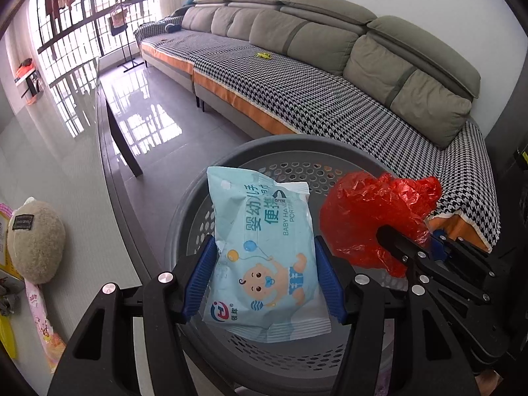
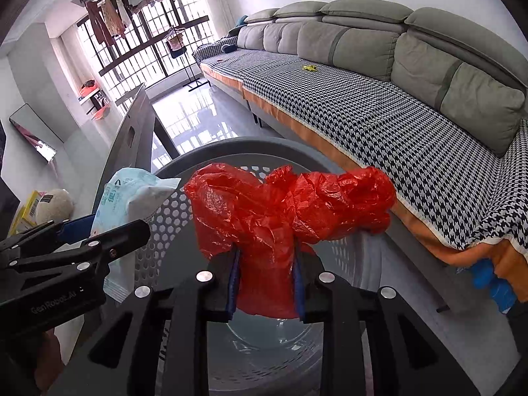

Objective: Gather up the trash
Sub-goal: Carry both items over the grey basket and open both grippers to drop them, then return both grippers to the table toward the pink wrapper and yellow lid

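Two items hung over bin (image 1: 231, 165): left tool (image 1: 264, 280) gripped wipes pack (image 1: 264, 247); right tool (image 2: 265, 277) at 3 o'clock pinched red bag (image 2: 280, 211). Advice: centre both over the opening, then release.

— What's the left gripper (image 1: 265, 272) got?
— A baby-wipes pack (image 1: 264, 257), pinched between blue pads above the grey basket (image 1: 184, 211).
— Beside it?
— The right gripper (image 1: 409, 244) with a red plastic bag (image 1: 373, 211).
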`<state>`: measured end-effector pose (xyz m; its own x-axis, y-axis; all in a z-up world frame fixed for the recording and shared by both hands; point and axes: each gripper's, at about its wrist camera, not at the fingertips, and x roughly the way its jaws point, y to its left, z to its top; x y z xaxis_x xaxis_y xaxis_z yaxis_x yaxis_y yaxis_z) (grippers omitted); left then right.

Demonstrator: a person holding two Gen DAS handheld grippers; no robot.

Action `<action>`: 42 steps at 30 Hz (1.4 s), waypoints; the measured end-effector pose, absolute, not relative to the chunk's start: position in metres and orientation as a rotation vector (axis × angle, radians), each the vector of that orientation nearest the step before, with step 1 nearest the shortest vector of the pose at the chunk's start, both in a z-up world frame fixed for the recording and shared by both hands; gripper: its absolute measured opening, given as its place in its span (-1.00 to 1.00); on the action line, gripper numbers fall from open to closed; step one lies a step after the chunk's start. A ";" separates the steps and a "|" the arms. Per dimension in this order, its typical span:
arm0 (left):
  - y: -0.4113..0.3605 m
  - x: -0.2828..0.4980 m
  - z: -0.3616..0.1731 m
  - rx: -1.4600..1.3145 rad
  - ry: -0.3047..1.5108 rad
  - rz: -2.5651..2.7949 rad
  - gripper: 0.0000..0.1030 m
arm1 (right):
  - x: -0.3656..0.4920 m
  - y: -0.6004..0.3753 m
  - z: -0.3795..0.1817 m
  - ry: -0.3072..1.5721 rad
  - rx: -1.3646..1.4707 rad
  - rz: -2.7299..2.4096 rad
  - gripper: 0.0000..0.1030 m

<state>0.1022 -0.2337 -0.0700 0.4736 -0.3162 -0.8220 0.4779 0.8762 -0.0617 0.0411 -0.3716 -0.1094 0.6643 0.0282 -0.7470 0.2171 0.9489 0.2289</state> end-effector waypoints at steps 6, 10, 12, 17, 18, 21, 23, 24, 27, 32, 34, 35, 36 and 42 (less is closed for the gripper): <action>-0.232 0.103 -0.071 0.193 0.958 -0.468 0.53 | 0.040 -0.377 -0.113 0.817 0.321 -0.118 0.00; -0.230 0.102 -0.071 0.195 0.961 -0.466 0.55 | 0.039 -0.378 -0.114 0.811 0.324 -0.118 0.00; -0.229 0.102 -0.071 0.196 0.959 -0.462 0.58 | 0.038 -0.379 -0.114 0.805 0.329 -0.108 0.06; -0.227 0.102 -0.068 0.186 0.953 -0.453 0.61 | 0.035 -0.380 -0.112 0.786 0.339 -0.094 0.14; -0.227 0.102 -0.068 0.185 0.952 -0.451 0.61 | 0.035 -0.380 -0.112 0.786 0.339 -0.092 0.14; -0.224 0.101 -0.065 0.181 0.943 -0.446 0.62 | 0.037 -0.377 -0.113 0.791 0.330 -0.093 0.15; -0.221 0.099 -0.062 0.181 0.936 -0.439 0.63 | 0.039 -0.375 -0.112 0.791 0.329 -0.091 0.15; -0.219 0.099 -0.061 0.180 0.934 -0.436 0.63 | 0.039 -0.374 -0.110 0.790 0.328 -0.091 0.15; -0.214 0.098 -0.056 0.171 0.927 -0.428 0.63 | 0.040 -0.370 -0.108 0.784 0.322 -0.087 0.19; -0.205 0.096 -0.052 0.158 0.920 -0.417 0.63 | 0.040 -0.364 -0.102 0.780 0.303 -0.084 0.18; -0.202 0.095 -0.050 0.151 0.918 -0.414 0.63 | 0.039 -0.361 -0.101 0.782 0.297 -0.085 0.19; -0.200 0.094 -0.049 0.148 0.916 -0.412 0.63 | 0.039 -0.360 -0.100 0.783 0.296 -0.086 0.19; -0.197 0.093 -0.048 0.145 0.914 -0.411 0.63 | 0.038 -0.358 -0.100 0.785 0.295 -0.086 0.19; -0.184 0.086 -0.043 0.130 0.902 -0.402 0.64 | 0.034 -0.348 -0.099 0.798 0.288 -0.086 0.19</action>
<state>0.0864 -0.1840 -0.0432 0.5513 -0.2843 -0.7844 0.3925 0.9180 -0.0568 0.0335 -0.3481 -0.0992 0.6969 0.0324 -0.7164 0.1842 0.9574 0.2225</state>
